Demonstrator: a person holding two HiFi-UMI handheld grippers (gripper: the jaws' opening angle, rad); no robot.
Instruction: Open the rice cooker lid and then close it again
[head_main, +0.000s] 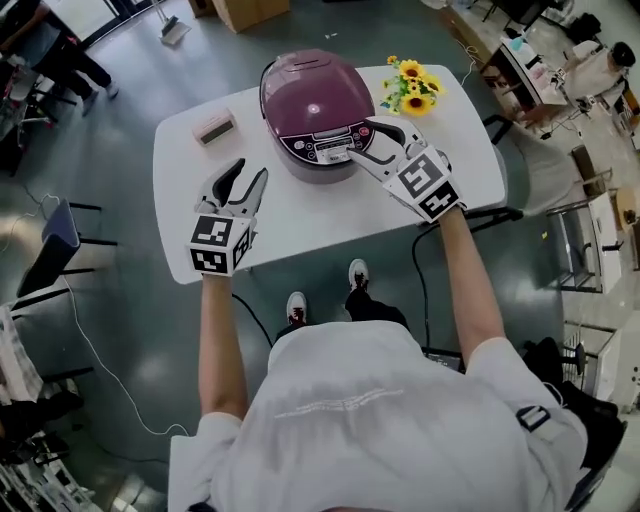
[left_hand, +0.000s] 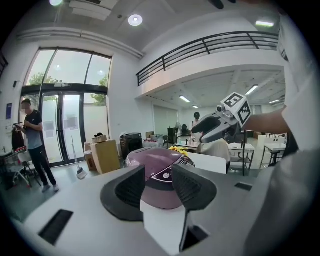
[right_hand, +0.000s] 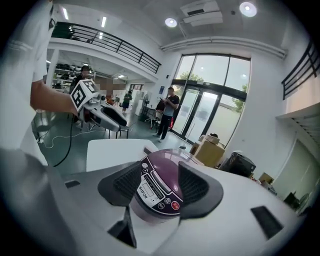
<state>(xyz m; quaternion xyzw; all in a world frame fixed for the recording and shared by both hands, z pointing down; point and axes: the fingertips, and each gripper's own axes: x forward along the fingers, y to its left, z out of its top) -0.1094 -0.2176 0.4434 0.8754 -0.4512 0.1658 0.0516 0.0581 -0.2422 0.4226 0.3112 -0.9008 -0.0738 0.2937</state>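
The only writing I can read is on the rice cooker (head_main: 310, 105): a brand word in white runs down the left of its control panel (right_hand: 152, 187). It looks like "SUFOR", though the middle letter is too small to be sure of. The small print on the round buttons below it is not legible. Each gripper carries a cube of black-and-white square markers, with no lettering on them.

The purple cooker stands toward the far edge of the white table (head_main: 300, 225), about midway along it, with its lid (head_main: 305, 88) down. A bunch of sunflowers (head_main: 412, 88) lies by the far right corner and a small pinkish box (head_main: 215, 127) sits toward the far left.

The left gripper (head_main: 250, 170) is over the table near the front edge. Its fingers (left_hand: 131, 187) stand apart with nothing gripped, and the cooker shows well beyond the gap.

The right gripper (head_main: 368, 140) is just beside the cooker's front right. Its fingers (right_hand: 192, 185) are spread wider, framing the control panel without pressing on it.
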